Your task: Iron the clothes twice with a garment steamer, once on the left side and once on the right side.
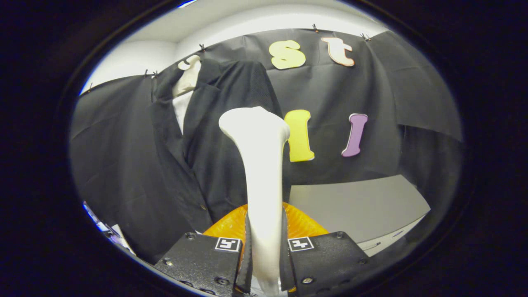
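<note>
Between the two fingers of the tool [264, 255], a smooth white plastic garment steamer [260, 165] stands upright, its slim handle pinched from both sides so that the fingers are clenched on it with almost no gap left. From that grip the handle rises and widens into a flared, rounded head that sits in front of the hanging clothes. Behind the lower handle, just beyond the fingers, a translucent orange ribbed plastic part [301, 225] spreads out to either side; what it belongs to is hard to make out, and its middle is hidden by the handle. A dark pinstriped suit jacket [214, 165] hangs against the black cloth wall [350, 107], ahead of the steamer and to its left, open at the front over a white shirt [181, 109], with a pale hanger [189, 74] at its collar. The steamer head covers part of the jacket's right front. Right of the steamer, a plain grey counter [363, 206] runs along below the cloth.
</note>
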Demonstrator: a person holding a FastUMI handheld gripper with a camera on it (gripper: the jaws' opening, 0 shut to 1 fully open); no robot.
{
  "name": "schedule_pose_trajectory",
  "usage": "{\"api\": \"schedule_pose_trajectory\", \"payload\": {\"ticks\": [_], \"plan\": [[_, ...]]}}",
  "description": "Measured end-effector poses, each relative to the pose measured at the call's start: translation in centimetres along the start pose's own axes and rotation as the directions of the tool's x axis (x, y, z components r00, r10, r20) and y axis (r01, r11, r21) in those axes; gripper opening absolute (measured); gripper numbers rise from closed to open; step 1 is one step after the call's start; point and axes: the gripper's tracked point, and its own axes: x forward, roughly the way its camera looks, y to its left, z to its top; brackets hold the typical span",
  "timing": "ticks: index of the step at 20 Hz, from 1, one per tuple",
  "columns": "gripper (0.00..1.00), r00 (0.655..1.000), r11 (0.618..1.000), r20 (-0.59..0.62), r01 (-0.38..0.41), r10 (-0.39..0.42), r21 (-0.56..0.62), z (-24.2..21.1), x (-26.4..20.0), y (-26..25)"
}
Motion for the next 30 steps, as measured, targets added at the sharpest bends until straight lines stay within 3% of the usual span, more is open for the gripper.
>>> {"api": "schedule_pose_trajectory", "payload": {"ticks": [10, 20, 30], "plan": [[0.29, 0.972, 0.992, 0.207, 0.121, -0.110, -0.045, 7.4, 2.9, 3.9], [0.29, 0.902, 0.960, 0.367, 0.271, -0.227, -0.073, 14.1, 4.2, 5.5], [0.29, 0.929, 0.948, 0.277, 0.290, -0.246, -0.133, 8.6, 5.9, 5.9]]}}
